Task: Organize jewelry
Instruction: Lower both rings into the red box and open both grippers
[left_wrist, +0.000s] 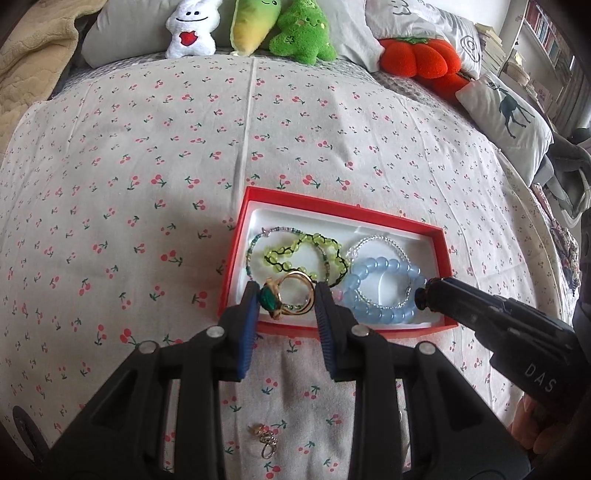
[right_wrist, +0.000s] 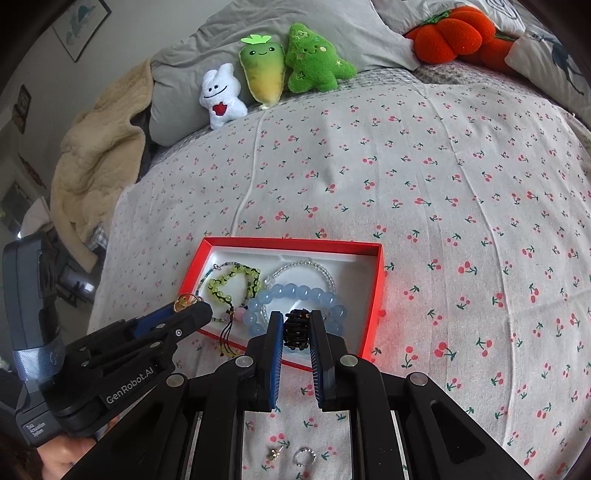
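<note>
A red box (left_wrist: 236, 254) with a white lining lies on the cherry-print bedspread. In it lie a blue bead bracelet (left_wrist: 384, 291), a clear bead bracelet (left_wrist: 376, 242), a yellow-green bead bracelet (left_wrist: 306, 254) and a thin bead strand. My left gripper (left_wrist: 286, 299) is shut on a gold bangle with a green stone (left_wrist: 291, 299) over the box's near left corner. My right gripper (right_wrist: 297, 326) is shut on a small black hair claw (right_wrist: 297, 328) over the box's (right_wrist: 376, 280) near edge, by the blue bracelet (right_wrist: 295, 295). Small rings (left_wrist: 264, 439) lie on the bedspread in front of the box; they also show in the right wrist view (right_wrist: 304, 456).
Plush toys stand at the head of the bed: a white one (left_wrist: 190, 31), a yellow-green one (left_wrist: 255, 22), a green one (left_wrist: 304, 29) and an orange pumpkin (left_wrist: 417, 59). Pillows lie behind them, and a beige blanket (right_wrist: 96, 162) is at the left.
</note>
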